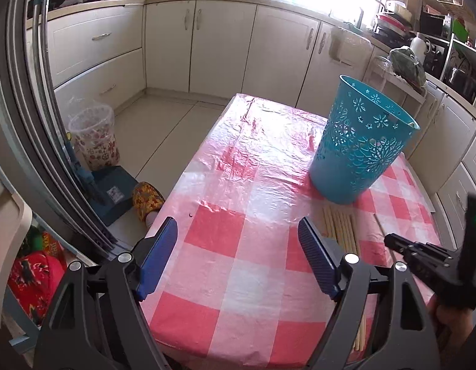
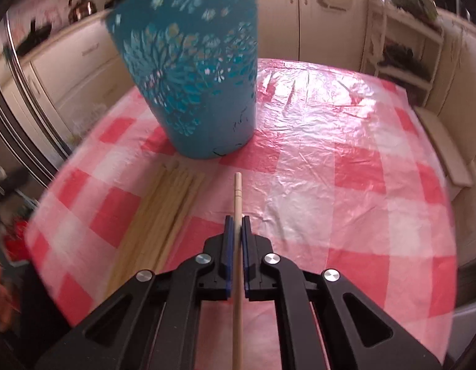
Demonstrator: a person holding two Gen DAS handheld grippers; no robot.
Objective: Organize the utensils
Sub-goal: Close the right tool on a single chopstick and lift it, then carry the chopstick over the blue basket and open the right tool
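the right claw [image 2: 237, 225] is clenched on a single wooden chopstick [image 2: 237, 197], its tip pointing toward the teal perforated basket [image 2: 191, 86] on the table [image 2: 346, 185]. the rest of the chopsticks [image 2: 164, 215] lie bundled just left. light, stiff, smooth sticks; a mid-shaft pinch looks best. the left claw [image 1: 238, 240] hangs released, gripping nothing.

Left tool [image 1: 238, 234] gapes (nothing between) near chopsticks [image 1: 341, 228] and basket [image 1: 361, 141].

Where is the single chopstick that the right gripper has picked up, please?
In the right wrist view the chopstick is clamped between the right gripper's fingers, pointing toward the teal basket, right of the chopstick bundle.
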